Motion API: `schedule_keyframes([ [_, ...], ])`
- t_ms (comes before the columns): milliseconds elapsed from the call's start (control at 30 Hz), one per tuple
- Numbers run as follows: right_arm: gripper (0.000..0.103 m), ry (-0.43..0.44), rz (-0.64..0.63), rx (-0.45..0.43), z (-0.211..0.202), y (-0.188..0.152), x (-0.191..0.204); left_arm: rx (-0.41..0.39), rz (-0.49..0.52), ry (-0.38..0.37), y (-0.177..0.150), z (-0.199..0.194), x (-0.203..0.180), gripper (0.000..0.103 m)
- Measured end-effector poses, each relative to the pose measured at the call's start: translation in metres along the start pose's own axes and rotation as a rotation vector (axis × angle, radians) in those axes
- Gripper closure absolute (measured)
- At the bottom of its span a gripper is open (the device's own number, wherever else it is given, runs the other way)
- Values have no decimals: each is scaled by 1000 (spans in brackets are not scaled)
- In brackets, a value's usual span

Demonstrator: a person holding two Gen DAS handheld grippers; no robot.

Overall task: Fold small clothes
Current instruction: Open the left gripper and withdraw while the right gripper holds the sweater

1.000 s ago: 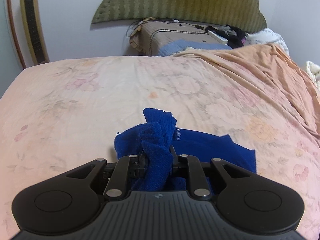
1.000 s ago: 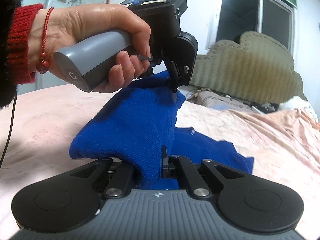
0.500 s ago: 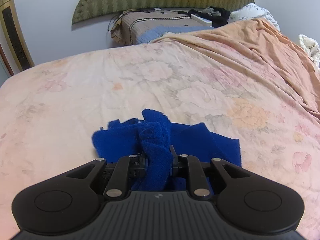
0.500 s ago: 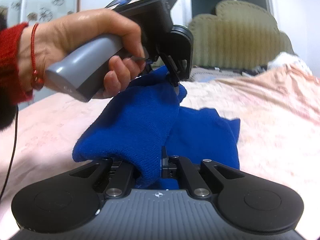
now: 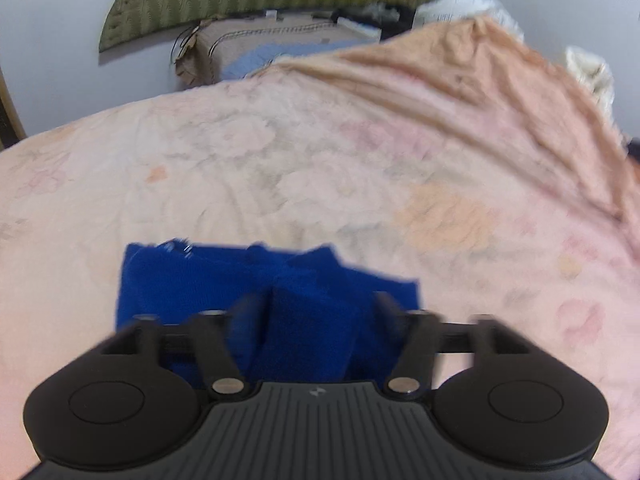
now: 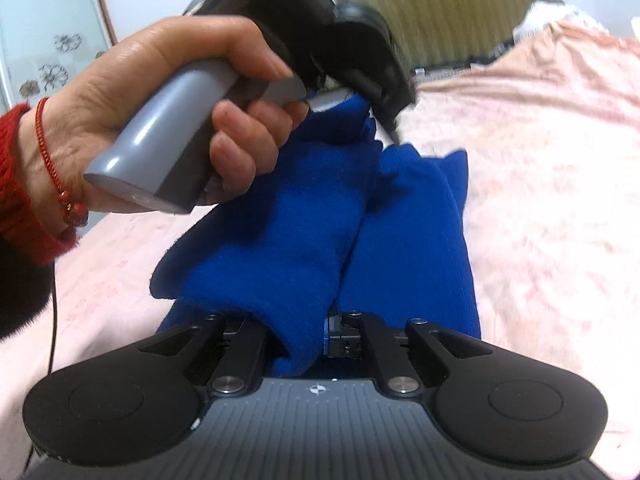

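Blue knit, the small garment [image 6: 304, 216] lay partly doubled on the pink floral bedsheet [image 5: 320, 168]; the left gripper [image 5: 312, 308] was opening, its jaws spread wide with a ridge of cloth loose between them; the right gripper [image 6: 300, 332] was only starting to open, its jaws near-closed and pinching the folded edge; the step looked like a release after a fold, best done by lowering the cloth flat, letting go cleanly, then withdrawing without dragging the layers askew
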State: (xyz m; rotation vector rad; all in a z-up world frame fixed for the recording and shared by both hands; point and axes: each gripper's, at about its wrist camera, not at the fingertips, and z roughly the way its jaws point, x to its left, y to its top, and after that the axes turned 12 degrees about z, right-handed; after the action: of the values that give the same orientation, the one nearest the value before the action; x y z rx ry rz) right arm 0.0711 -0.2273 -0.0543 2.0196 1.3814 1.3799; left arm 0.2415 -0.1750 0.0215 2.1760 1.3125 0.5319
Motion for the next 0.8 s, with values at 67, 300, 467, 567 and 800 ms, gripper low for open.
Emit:
schedule_keyframes([
  [67, 83, 18, 30, 7, 2, 1, -5, -62, -28, -28, 2, -8, 1, 28],
  [300, 79, 119, 194, 45, 6, 6, -33, -202, -153, -114, 10, -38, 22, 27],
  [467, 79, 238, 427, 69, 5, 7, -68, -208, -196, -12, -3, -58, 53, 24],
  [567, 80, 271, 488, 68, 4, 6, -77, -185, -161, 69, -22, -63, 62, 24],
  [800, 76, 259, 502, 85, -3, 3, -74, -157, -45, 158, -77, -73, 51, 24],
])
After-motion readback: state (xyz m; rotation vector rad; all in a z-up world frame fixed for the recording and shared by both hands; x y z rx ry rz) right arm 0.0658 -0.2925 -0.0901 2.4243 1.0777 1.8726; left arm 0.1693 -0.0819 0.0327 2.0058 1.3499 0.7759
